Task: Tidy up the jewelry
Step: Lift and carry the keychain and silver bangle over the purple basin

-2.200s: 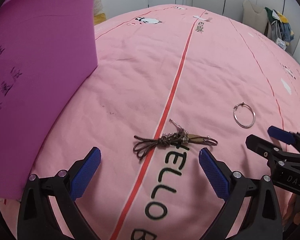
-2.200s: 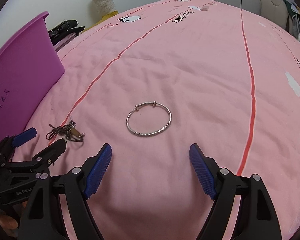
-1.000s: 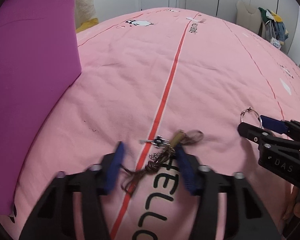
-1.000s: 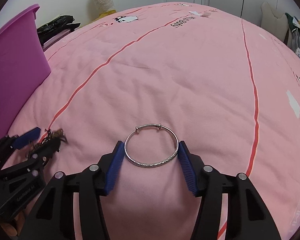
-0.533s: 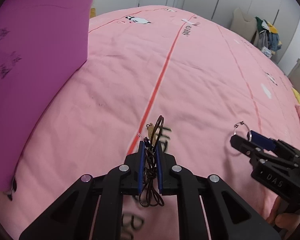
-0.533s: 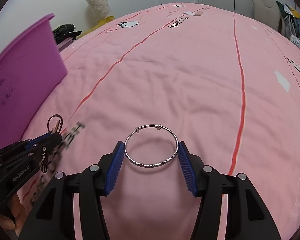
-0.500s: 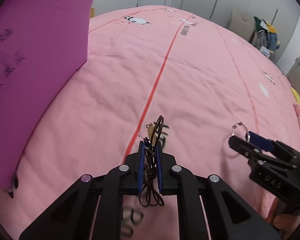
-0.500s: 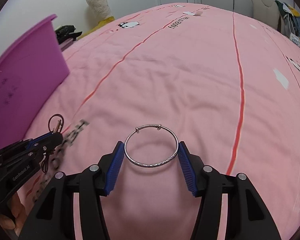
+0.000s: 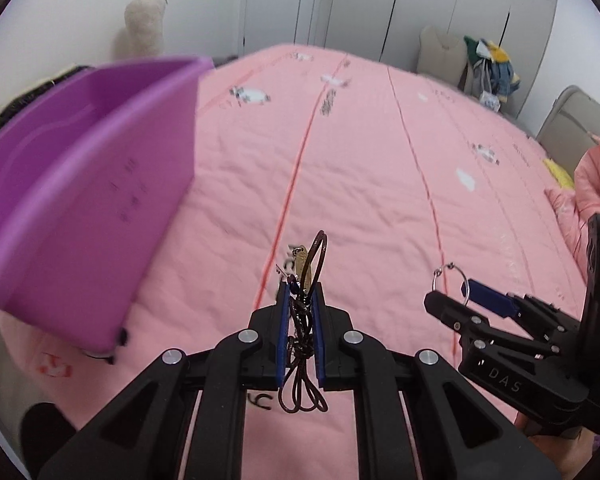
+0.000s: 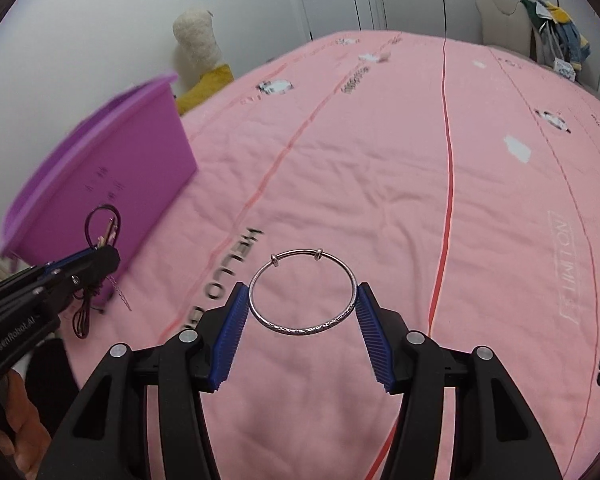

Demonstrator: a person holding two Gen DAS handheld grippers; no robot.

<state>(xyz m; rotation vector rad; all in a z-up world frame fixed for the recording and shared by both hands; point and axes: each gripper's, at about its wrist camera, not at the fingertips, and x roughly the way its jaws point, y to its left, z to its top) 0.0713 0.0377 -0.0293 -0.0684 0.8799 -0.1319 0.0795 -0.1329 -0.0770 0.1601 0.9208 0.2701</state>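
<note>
A bedroom, white wardrobe doors [image 9: 380, 4] along the far wall, and we're working over a pink bedspread [image 9: 360, 168] with red stripes and black lettering. Starting at the tongs: our left gripper [image 9: 300, 300] has its blue pads pressed together on a dark cord necklace [image 9: 302, 344], and there it hangs, clear of the bedspread. One loop of cord sticks up past the fingertips with a small tan pendant [image 9: 302, 268] beside it, and more loops dangle below the pads. From the right wrist view we see the same bundle at the left, cord trailing down under the gripper.

Over to our right gripper [image 10: 302, 308]: the jaws stand partly apart, and each ribbed blue pad bears on one side of a silver bangle [image 10: 302, 292]. The bangle is pinched across its width and lies roughly flat between the fingers, its two small beads on the far side of the ring. It too is up off the bedspread. In the left wrist view that gripper shows at the right edge, only a sliver of the ring peeking above the fingers.

Moving outward, a purple bin [image 9: 80, 184] sits at the left edge of the bedspread, open top, blurred, with small dark markings on its side wall. A pale plush toy [image 10: 198, 36] stands beyond it against the wall. At the far right corner, clothes [image 9: 488, 68] are heaped over a chair.
</note>
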